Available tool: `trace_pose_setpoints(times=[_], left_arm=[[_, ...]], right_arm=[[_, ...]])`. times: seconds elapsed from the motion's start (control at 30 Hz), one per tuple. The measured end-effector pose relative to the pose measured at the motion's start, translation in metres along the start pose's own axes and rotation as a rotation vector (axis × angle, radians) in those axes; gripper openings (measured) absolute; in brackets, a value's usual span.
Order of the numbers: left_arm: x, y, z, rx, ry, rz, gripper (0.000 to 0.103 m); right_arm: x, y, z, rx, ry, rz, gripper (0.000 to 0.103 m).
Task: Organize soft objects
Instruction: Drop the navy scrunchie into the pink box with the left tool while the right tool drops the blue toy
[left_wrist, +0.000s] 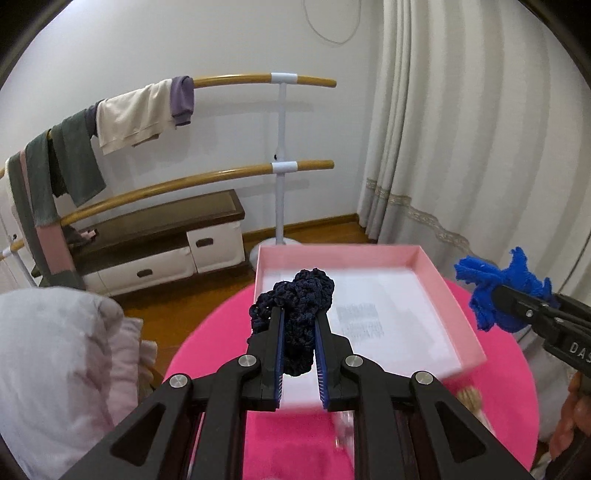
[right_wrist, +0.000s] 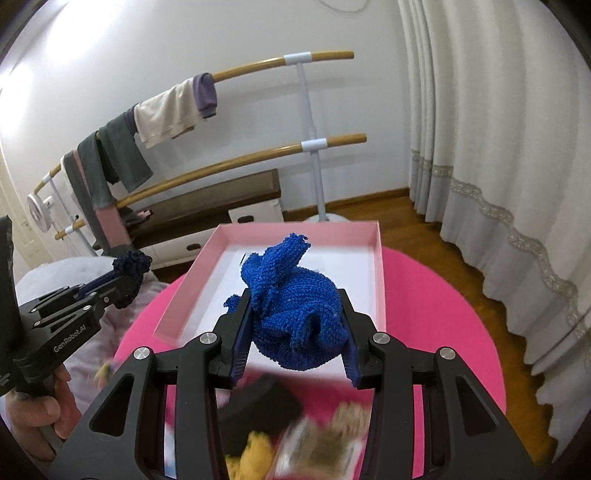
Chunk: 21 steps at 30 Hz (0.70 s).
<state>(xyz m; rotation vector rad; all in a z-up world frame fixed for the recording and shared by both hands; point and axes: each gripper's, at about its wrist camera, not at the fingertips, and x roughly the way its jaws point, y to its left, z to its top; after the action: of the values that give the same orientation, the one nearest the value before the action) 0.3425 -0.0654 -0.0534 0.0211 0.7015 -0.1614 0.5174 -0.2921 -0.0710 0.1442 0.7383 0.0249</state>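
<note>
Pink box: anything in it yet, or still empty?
Empty as far as visible: pink box shows only its white floor; both crocheted pieces, navy piece and blue piece, are held in grippers above.

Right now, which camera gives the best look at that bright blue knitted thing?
The right wrist view: the bright blue knitted piece fills the centre, clamped in the right gripper, stitches clear. The left wrist view shows it only small, at the right edge.

Box (left_wrist: 448, 291) on table (left_wrist: 214, 332) (rack (left_wrist: 280, 162) behind).
</note>
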Motion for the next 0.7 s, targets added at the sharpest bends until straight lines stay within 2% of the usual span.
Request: trace_pose_setpoints(times=[0.2,0.5,0.57,0.63,0.67,0.7], left_arm=[[0.086,-0.011,0.051,-0.007,0.058,-0.02,0.014],[0.227,-0.017,0.119,-0.028,0.205,-0.072,0.016],[0.255,-0.015,0.132,-0.03,0.234,-0.076,0.026],[0.274,-0.015,0.145,-0.04,0.243,-0.08,0.054],[0.279,-0.015,0.153,-0.047,0.235,-0.079,0.061],[0.28,-0.013,0.157,-0.05,0.219,-0.075,0.074]], right_arm=[[0.064,-0.017,0.036,0.021,0.072,0.017,0.039],[0.151,-0.04,0.05,0.063,0.208,0.006,0.04],[0.161,-0.043,0.051,0.069,0.226,0.004,0.045],[0.17,-0.047,0.052,0.082,0.239,-0.008,0.051],[0.171,-0.049,0.052,0.089,0.245,-0.008,0.055],[0.171,-0.051,0.051,0.1,0.247,-0.005,0.067]])
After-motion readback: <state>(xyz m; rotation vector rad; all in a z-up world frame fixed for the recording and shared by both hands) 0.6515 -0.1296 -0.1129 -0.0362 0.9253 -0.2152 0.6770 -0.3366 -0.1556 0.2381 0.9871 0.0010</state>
